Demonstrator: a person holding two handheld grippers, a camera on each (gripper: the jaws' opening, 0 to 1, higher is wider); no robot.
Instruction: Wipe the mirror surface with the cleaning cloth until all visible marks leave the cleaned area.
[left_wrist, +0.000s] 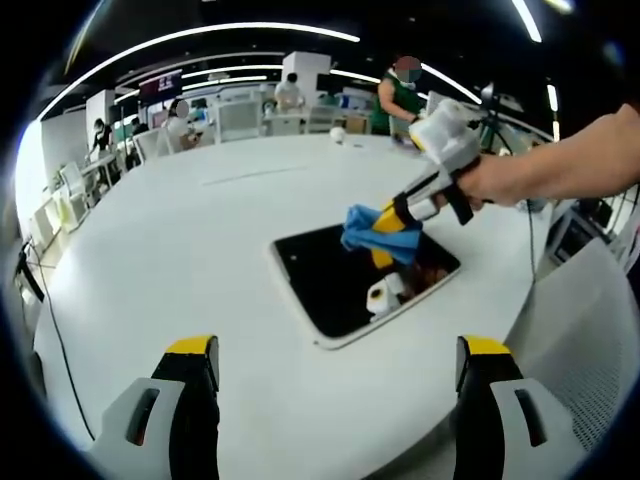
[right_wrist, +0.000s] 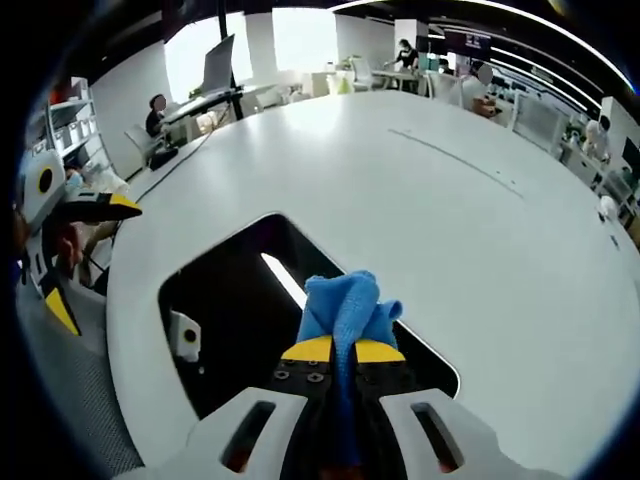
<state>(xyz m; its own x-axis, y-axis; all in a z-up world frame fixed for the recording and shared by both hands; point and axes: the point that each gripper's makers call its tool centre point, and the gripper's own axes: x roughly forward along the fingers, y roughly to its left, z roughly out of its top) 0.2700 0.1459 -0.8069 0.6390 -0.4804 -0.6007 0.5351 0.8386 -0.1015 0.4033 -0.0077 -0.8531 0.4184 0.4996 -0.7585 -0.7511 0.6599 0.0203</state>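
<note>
White and broad, the round worktop (left_wrist: 180, 250) is carrying a dark rectangular mirror (left_wrist: 330, 280) that is lying flat near its edge. Nearest in the left gripper view, the left hand-held gripper (left_wrist: 335, 385) is hovering short of the mirror with its jaws standing wide apart and holding nothing. Just beyond, the right hand-held gripper (right_wrist: 342, 352) is clamping its jaws together on a bunched blue cleaning cloth (right_wrist: 343, 305) and holding it over the glass, though whether the cloth is touching the surface cannot be told. Judging by this, the wiping step is under way, and the next move is calling for the cloth to be pressed down and swept across the mirror. Farther back, people are sitting and standing among office desks.
</note>
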